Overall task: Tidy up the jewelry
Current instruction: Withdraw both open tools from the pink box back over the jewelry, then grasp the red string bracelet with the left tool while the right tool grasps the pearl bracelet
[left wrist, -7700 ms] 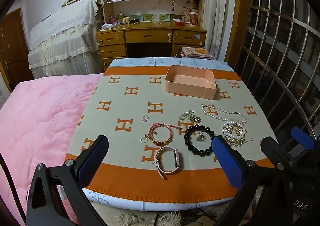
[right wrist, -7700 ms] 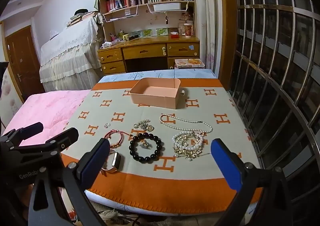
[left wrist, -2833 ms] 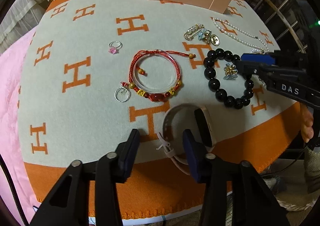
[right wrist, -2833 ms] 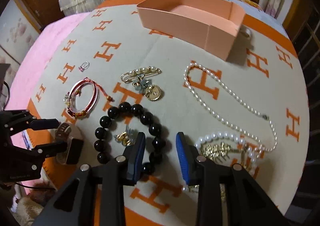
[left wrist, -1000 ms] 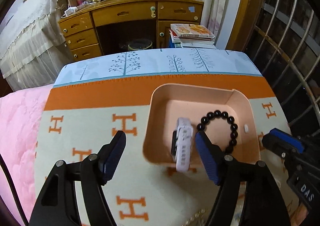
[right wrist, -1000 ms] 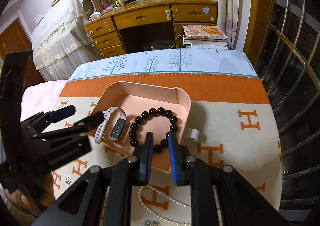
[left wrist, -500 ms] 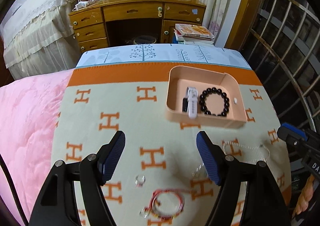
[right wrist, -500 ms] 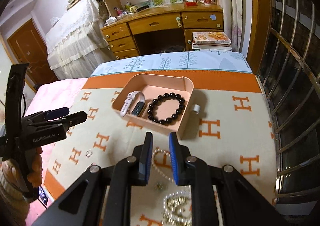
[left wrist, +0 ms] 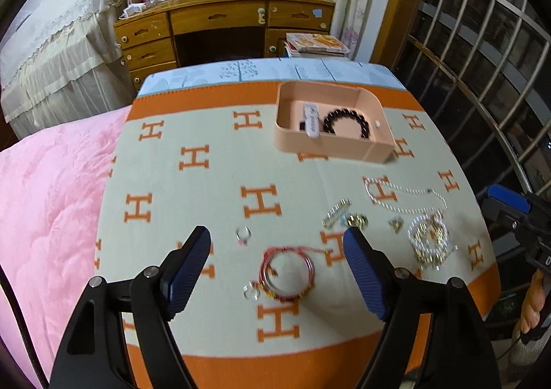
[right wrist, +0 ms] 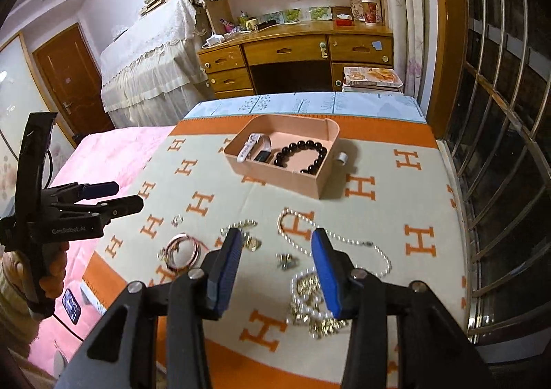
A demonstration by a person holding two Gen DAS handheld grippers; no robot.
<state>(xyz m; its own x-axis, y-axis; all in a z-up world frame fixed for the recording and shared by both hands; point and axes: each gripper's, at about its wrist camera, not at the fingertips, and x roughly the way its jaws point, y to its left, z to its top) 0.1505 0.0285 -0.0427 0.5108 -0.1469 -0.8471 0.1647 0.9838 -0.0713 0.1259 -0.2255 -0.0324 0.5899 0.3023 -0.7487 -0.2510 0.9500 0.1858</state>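
While both of our grippers hang above the bed, the peach tray [left wrist: 332, 148] sits at the far end of the orange-and-cream blanket [left wrist: 213, 189], already holding the white smart band [left wrist: 311, 120] and the black bead bracelet [left wrist: 346, 120], which lie side by side. Our left gripper [left wrist: 277, 270] has its fingers spread wide with nothing held, and through the gap we see the red cord bracelet [left wrist: 287, 273] lying flat on the blanket, a small silver ring [left wrist: 250, 292] just beside it and a pink-stone ring [left wrist: 242, 235] a little farther up. Our right gripper [right wrist: 275, 268] shows its fingers partly apart, having just been opening, and nothing is between them; the small gold charm [right wrist: 286, 261] lies on the blanket under the gap. A pearl necklace [right wrist: 330, 237] trails across the blanket to the right of the charm, and a heap of pearls and gold chain [right wrist: 310, 306] lies nearer us, partly hidden behind the right finger. A gold pin with charms [right wrist: 246, 234] rests just beyond the left finger of that gripper. A wooden desk [right wrist: 296, 55] stands beyond the foot of the bed.
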